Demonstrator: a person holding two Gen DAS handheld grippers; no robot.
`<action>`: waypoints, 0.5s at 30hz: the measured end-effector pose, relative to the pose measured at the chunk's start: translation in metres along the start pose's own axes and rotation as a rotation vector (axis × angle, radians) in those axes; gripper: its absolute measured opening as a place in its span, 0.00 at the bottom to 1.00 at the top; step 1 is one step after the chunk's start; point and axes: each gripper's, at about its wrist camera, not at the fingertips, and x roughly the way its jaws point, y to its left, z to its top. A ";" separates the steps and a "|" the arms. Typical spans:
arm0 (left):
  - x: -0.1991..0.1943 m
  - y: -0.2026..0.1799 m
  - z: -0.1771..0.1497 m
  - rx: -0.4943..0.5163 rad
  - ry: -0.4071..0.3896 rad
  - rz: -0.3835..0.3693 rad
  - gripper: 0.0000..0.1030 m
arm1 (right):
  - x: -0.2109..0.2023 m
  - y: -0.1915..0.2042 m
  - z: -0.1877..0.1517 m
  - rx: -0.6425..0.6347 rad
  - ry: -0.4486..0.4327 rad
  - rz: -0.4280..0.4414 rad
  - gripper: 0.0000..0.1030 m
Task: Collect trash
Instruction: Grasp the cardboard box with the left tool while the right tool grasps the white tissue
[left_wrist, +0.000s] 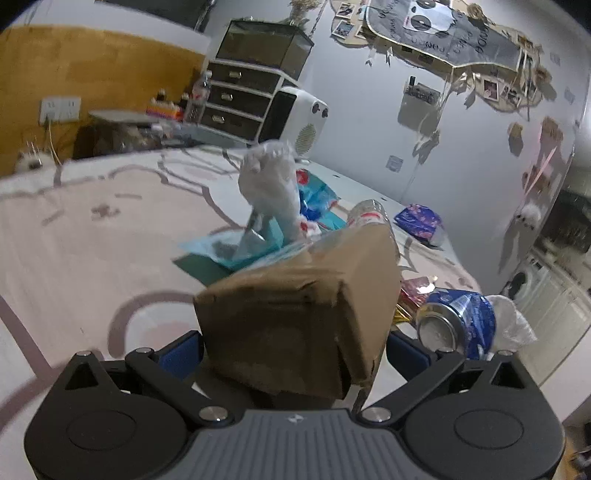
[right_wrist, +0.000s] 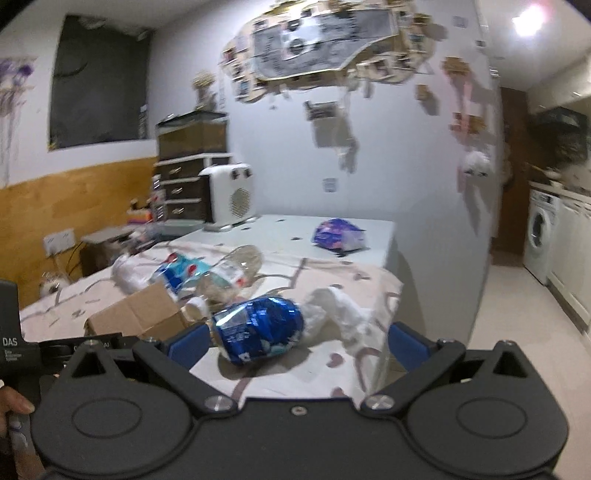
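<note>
The left tongs (left_wrist: 295, 343) gripped a cardboard box (left_wrist: 299, 314), lifted above the surface (left_wrist: 92, 240). The right tongs (right_wrist: 295, 341) stood wide open and empty around a crushed blue can (right_wrist: 258, 328), which lay on the surface beside a white tissue (right_wrist: 340, 310). A plastic bottle (right_wrist: 232, 273) and wrappers (right_wrist: 177, 271) lay beyond.

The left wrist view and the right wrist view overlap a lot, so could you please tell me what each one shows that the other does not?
Only the left wrist view shows the left hand-held gripper around the cardboard box, and a teal sheet. Only the right wrist view shows the open right hand-held gripper near the blue can, a washing machine and a hand. Both show the can, box, clear bottle, purple packet and white heater.
</note>
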 end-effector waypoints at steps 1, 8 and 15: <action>0.001 0.000 0.001 -0.004 0.010 -0.005 1.00 | 0.005 0.001 0.001 -0.012 0.005 0.010 1.00; 0.007 0.006 0.003 -0.020 0.045 -0.049 1.00 | 0.046 -0.013 0.007 0.020 0.031 0.072 1.00; 0.009 0.006 0.005 -0.021 0.040 -0.056 1.00 | 0.095 -0.048 0.024 0.143 0.069 -0.025 1.00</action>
